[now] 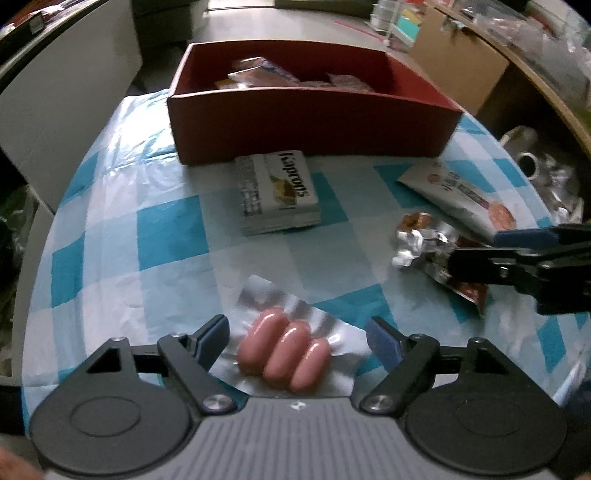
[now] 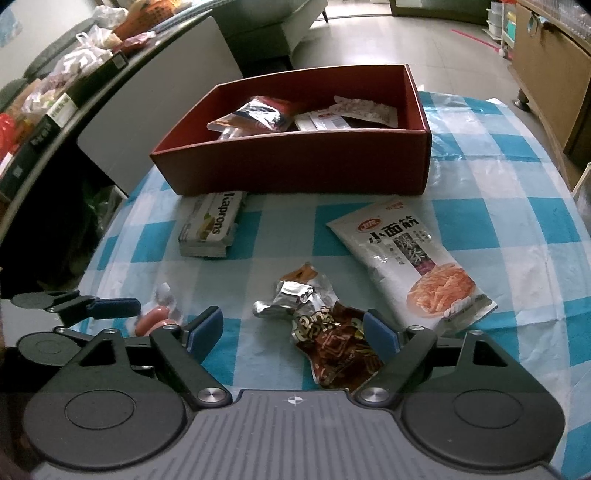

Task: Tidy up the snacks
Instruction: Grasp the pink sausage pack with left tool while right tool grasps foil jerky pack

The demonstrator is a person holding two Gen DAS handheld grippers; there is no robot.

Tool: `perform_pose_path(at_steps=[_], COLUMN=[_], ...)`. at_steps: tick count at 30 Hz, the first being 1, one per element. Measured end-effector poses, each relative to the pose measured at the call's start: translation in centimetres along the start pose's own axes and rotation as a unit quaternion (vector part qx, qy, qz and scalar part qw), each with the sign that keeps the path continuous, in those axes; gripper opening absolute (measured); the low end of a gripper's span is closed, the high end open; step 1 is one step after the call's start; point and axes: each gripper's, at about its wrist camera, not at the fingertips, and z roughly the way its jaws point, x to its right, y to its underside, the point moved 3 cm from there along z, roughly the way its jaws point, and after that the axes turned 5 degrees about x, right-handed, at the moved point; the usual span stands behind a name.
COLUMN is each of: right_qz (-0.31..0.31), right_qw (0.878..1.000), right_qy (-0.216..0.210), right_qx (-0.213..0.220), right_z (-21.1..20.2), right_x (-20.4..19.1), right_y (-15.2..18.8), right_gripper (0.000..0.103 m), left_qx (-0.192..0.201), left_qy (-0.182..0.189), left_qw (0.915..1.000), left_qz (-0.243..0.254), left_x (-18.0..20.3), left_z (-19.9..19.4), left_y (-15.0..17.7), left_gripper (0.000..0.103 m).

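Left gripper (image 1: 295, 338) low over the tabletop (image 1: 173, 229), fingers spread wide on either side of a sausage pack (image 1: 284, 354), neither blue pad touching it: three pink sausages side by side on a clear, shiny wrapper, lying flat on the blue-and-white checked cloth. Right gripper (image 2: 293, 330) likewise spread open, straddling a crumpled foil snack bag (image 2: 321, 325), dark red and silver, with the right pad just beside or perhaps touching the bag's edge; cannot tell which. Seen from the left wrist, the same right gripper (image 1: 476, 247) reaching in from the right edge over that foil bag (image 1: 424, 243); seen from the right wrist, the left gripper (image 2: 125, 314) at the far left beside the sausage pack (image 2: 155, 319). Farther back, near the middle of the tabletop (image 2: 280, 236), a white wafer packet (image 2: 210, 225) printed "Kaprons", lying flat with its far end just in front of the red box (image 2: 295, 166). To the right of it, a long white chip bag (image 2: 410, 258) with Chinese print and a picture of orange strips, lying at an angle, well apart from the wafer packet and near the foil bag. Red box open at the top, standing at the far side of the cloth, several wrapped snacks (image 2: 295, 114) already piled inside. In the left view, the wafer packet (image 1: 277, 192), the chip bag (image 1: 458, 195) and the red box (image 1: 314, 125) in the same layout. Beyond the tabletop, pale floor tiles (image 2: 388, 33) and a wooden cabinet (image 2: 546, 66) at the right.
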Motion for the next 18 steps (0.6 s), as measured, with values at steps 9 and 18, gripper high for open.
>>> perform_pose_path(at_steps=[9,18], right_qz=[-0.004,-0.009], right_qw=[1.0,1.0], right_qy=[-0.004,-0.014], right_qx=[-0.004,-0.005], right_z=[0.35,0.44], right_x=[-0.25,-0.76], right_y=[-0.08,-0.27], right_gripper=[0.089,0.091], left_qx=[-0.009,-0.017], left_qy=[0.016,0.034], left_qw=[0.9997,0.9965], left_qz=[0.015,0.074], left_x=[-0.38,0.51], left_z=[-0.06,-0.03], left_y=[0.47,0.13], left_gripper=[0.076,0.077])
